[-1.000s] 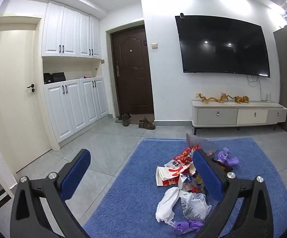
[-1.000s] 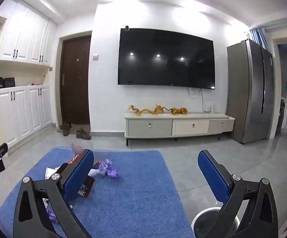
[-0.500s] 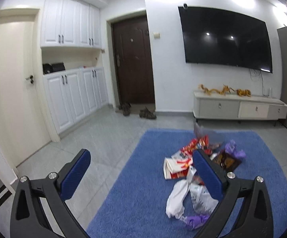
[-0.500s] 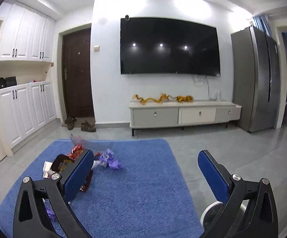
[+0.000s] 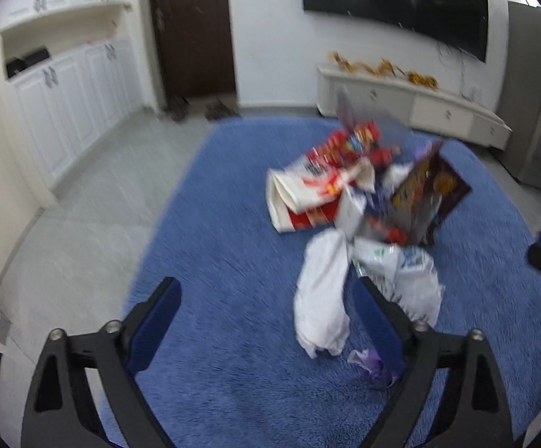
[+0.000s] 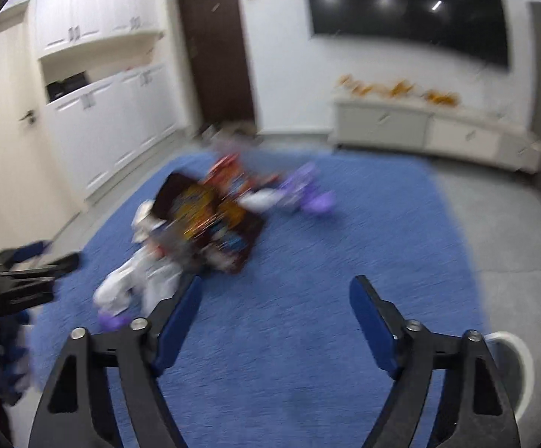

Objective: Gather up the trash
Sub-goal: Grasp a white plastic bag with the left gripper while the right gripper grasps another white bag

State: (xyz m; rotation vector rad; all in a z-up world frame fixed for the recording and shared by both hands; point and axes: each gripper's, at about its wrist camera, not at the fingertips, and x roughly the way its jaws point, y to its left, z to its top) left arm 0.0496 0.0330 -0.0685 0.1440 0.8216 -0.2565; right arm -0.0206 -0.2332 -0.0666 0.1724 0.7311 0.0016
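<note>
A pile of trash lies on a blue rug (image 5: 233,261): a red and white snack bag (image 5: 308,194), a dark brown wrapper (image 5: 427,194), white plastic bags (image 5: 322,298) and a purple wrapper (image 5: 375,366). My left gripper (image 5: 266,313) is open and empty above the rug, its right finger beside the white bags. My right gripper (image 6: 276,310) is open and empty over the rug (image 6: 345,242), right of the pile (image 6: 203,216). Another purple wrapper (image 6: 308,194) lies at the pile's far side. Both views are blurred.
A white round bin (image 6: 513,366) stands at the rug's right edge by my right gripper. A low TV cabinet (image 5: 412,104) lines the far wall, white cupboards (image 5: 68,104) the left wall. Shoes (image 5: 199,108) lie by the dark door. Grey tile floor surrounds the rug.
Both grippers have tilted down and moved closer to the trash pile. The right one has swung left toward it. Both stay open.
</note>
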